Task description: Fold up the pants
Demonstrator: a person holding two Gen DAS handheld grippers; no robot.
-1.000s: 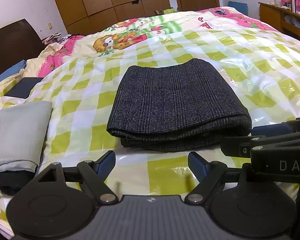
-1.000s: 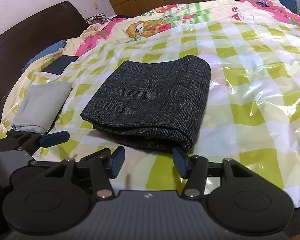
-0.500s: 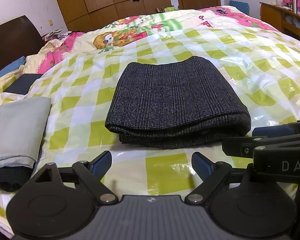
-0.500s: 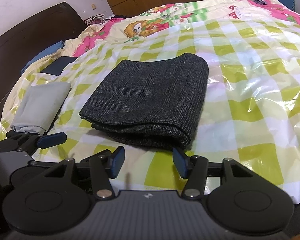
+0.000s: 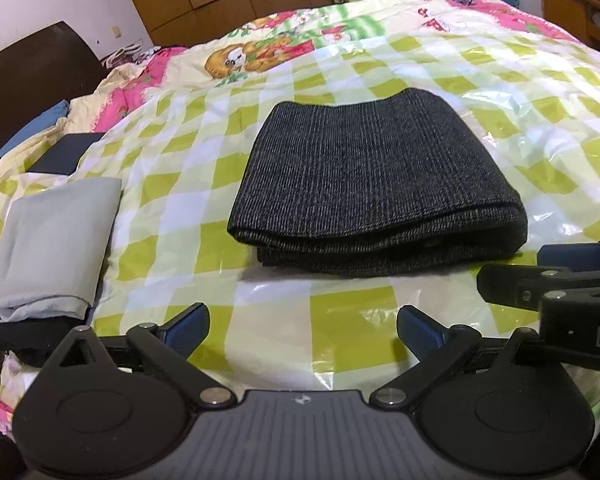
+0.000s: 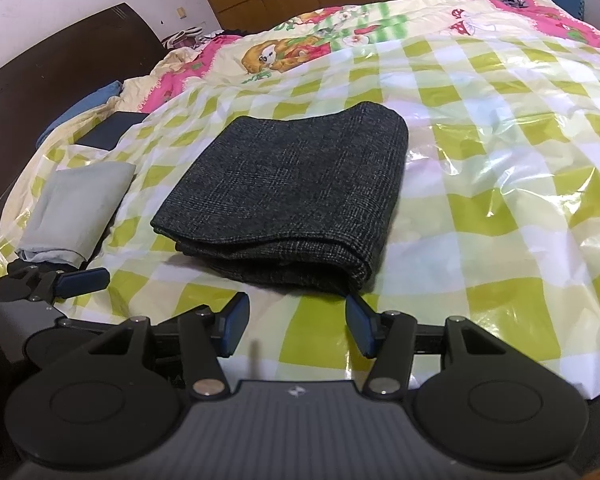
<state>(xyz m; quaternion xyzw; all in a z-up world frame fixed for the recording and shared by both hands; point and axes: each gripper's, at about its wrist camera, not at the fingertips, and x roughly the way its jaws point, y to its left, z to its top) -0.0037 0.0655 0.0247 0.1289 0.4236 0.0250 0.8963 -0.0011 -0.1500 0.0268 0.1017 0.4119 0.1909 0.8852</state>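
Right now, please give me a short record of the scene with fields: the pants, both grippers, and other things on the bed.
pants: dark grey pants, folded into a flat stack on the checked plastic sheet
left gripper: open, empty, short of the pants
right gripper: open, empty, near the stack's front corner
other items: folded light grey cloth to the left; cartoon quilt behind
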